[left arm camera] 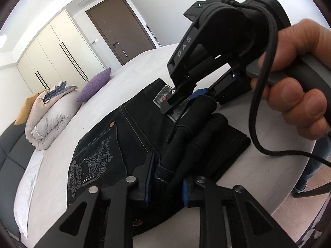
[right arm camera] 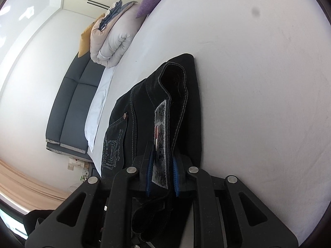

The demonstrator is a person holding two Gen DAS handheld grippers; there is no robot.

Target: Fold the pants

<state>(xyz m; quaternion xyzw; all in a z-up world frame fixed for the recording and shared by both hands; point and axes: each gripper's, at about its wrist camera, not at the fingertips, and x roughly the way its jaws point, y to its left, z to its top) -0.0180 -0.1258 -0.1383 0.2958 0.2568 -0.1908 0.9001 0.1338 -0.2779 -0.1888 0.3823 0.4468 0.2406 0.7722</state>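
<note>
Black jeans [left arm camera: 124, 134] with an embroidered back pocket lie bunched on the white bed [left arm camera: 144, 66]. My left gripper [left arm camera: 165, 184] is shut on a thick fold of the jeans near the pocket side. My right gripper [left arm camera: 186, 101], held by a hand, is shut on the waistband by the grey label. In the right wrist view the right gripper [right arm camera: 162, 173] clamps the waistband and label [right arm camera: 161, 128], with the jeans [right arm camera: 128, 119] lifted and hanging off the sheet [right arm camera: 258, 82].
A rolled duvet [left arm camera: 51, 119] and a purple pillow [left arm camera: 95, 84] lie at the head of the bed, by a dark headboard [left arm camera: 8, 150]. Wardrobe doors [left arm camera: 53, 51] and a brown door [left arm camera: 120, 26] stand behind. The bed edge [left arm camera: 289, 186] is at the right.
</note>
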